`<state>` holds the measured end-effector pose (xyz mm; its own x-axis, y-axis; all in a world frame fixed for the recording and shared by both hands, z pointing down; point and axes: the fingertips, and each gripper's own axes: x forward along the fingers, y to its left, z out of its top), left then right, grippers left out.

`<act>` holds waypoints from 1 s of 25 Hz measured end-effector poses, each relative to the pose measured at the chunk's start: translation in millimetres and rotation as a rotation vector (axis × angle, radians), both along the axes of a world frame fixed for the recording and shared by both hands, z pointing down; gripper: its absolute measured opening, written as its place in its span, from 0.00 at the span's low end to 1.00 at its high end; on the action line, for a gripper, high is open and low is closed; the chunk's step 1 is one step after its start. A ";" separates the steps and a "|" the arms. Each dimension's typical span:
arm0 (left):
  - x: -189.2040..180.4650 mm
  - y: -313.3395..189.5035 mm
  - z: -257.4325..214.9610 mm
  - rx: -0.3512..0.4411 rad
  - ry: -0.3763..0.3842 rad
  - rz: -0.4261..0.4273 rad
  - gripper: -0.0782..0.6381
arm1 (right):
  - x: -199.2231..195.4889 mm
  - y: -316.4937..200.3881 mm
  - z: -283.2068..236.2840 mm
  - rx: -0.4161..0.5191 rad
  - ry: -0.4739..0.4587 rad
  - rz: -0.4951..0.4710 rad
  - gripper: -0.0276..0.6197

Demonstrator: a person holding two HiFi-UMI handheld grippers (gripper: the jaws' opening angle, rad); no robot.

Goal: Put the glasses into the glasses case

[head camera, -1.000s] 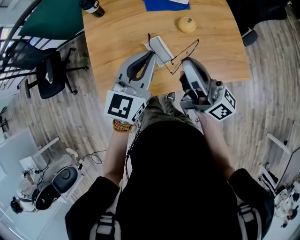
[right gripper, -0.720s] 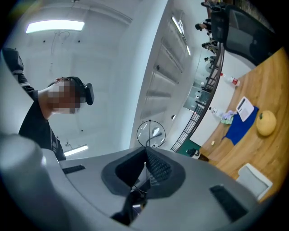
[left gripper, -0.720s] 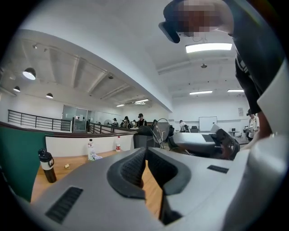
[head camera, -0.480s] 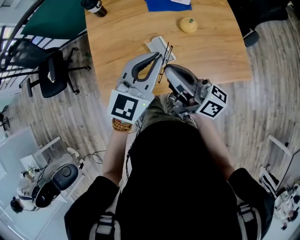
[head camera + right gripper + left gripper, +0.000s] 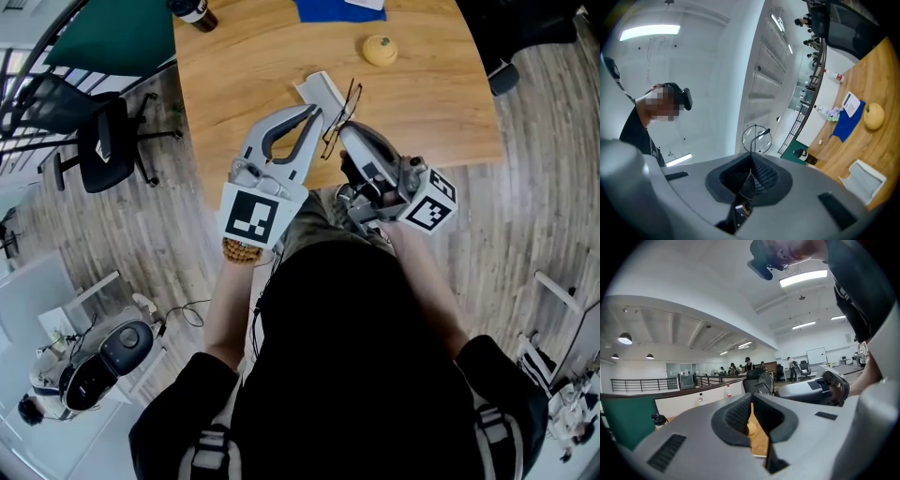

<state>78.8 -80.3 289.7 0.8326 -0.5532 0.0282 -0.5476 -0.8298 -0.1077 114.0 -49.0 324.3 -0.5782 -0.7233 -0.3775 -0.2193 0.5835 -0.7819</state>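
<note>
- On the pale wooden table (image 5: 253,66), close to its near edge, lies the white rectangular glasses case (image 5: 323,91).
- Thin dark wire-framed glasses (image 5: 757,139) are not in the case. In the head view they stand on edge just beside its right side.
- The right gripper (image 5: 753,155) has its jaws closed on a slim temple arm of the glasses. One round lens stands up beyond the jaw tips.
- The left gripper (image 5: 752,394) lies alongside the right one, with the tips of the two near each other. Its jaws meet at the tips, which reach the near end of the case. No view shows whether they pinch it. Through the hollow behind the tips only bare table shows.
- Farther back on the table sit a small round yellow object (image 5: 380,49), a blue cloth (image 5: 337,9) at the far edge and a dark bottle (image 5: 192,11) at the far left corner.
- A black office chair (image 5: 98,141) stands on the grey plank floor (image 5: 544,141) to the left of the table.
</note>
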 end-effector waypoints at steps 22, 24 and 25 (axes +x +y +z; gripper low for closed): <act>-82.6 -18.6 38.4 -0.088 0.044 -0.228 0.15 | -0.4 -24.3 67.8 -0.059 0.203 -0.062 0.07; -81.0 -18.4 40.6 -0.090 0.047 -0.225 0.15 | 0.4 -27.5 76.8 -0.073 0.217 -0.068 0.07; -80.9 -18.2 41.2 -0.092 0.048 -0.224 0.15 | 0.7 -29.0 80.7 -0.079 0.226 -0.071 0.07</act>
